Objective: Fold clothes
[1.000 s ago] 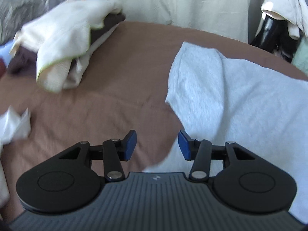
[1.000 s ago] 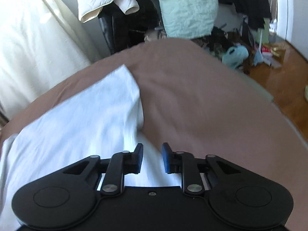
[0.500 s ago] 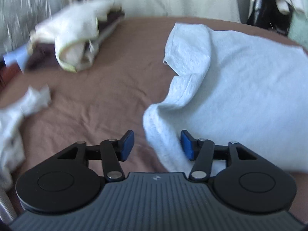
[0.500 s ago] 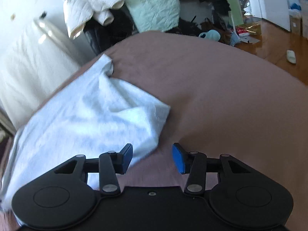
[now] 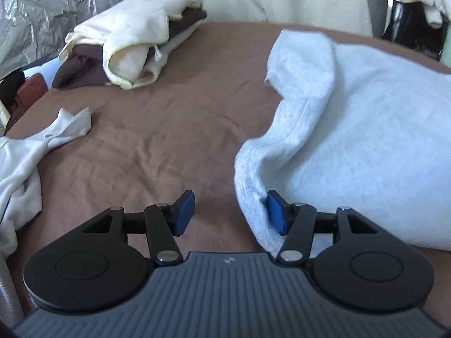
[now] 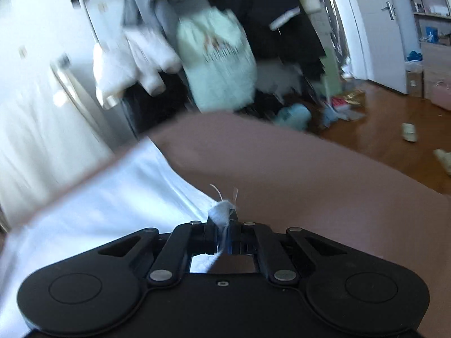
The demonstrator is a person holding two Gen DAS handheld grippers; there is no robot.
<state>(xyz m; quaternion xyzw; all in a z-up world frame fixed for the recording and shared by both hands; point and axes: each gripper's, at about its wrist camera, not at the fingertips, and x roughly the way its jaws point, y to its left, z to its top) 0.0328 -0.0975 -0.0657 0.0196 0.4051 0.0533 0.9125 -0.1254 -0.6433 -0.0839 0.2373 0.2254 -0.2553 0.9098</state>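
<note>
- On the far left, a white garment [image 5: 19, 163] lies crumpled on the brown bed cover [image 5: 157, 129]; behind it is a pile of cream and dark clothes [image 5: 132, 45].
- The left gripper [image 5: 231, 211] is wide open, holding nothing. Its right finger touches the rolled edge of the pale grey shirt [image 5: 366, 129], which lies spread on the cover.
- The right gripper [image 6: 224, 232] is closed on a corner of the shirt [image 6: 112, 205].
- I judge the step is taking two corners for a fold; next, the left gripper should close on the edge.
- The right view is blurred; the shirt's far side is cut off.
</note>
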